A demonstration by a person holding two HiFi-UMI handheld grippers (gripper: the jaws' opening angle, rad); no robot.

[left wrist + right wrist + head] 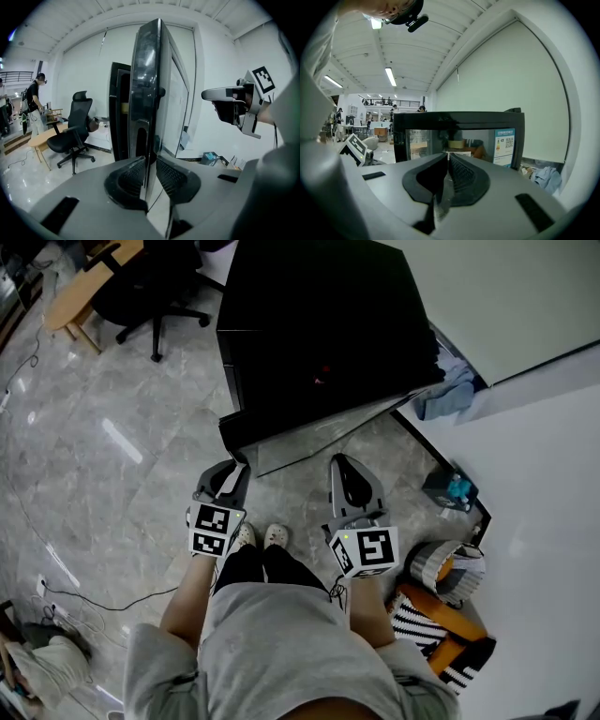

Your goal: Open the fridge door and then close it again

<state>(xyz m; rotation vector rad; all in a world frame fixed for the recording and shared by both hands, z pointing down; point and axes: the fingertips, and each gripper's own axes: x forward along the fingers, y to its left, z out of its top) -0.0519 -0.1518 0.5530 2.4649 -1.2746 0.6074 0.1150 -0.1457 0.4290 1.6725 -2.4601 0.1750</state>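
A pale wooden surface (86,285) and a black office chair (155,292) on a star base stood at the far left, on a glossy grey floor (112,427) of marble-look tiles with thin cables trailing over it.

The left claw (151,163) was closed partway on the free edge of the fridge door (146,84), with a ribbed black pad against each face. The door was a tall, glossy black slab, seen edge-on from that claw. It stood swung out from the cabinet, so a dark gap showed between the two.

The fridge (319,334) itself was a boxy black cabinet right in front of the person's shoes (261,536) (from above, its flat top filled the middle of the head view).

The right claw (446,161) hung just right of the door and clear of it. Its two ribbed pads were drawn together with nothing between them, and it pointed at the black-framed front of the fridge. A blue-and-white label (505,146) sat near that front's right side.

Further right, crumpled blue cloth (448,390) lay beside the fridge against the white wall. Black-and-white striped fabric (417,620) lay low at the right edge.
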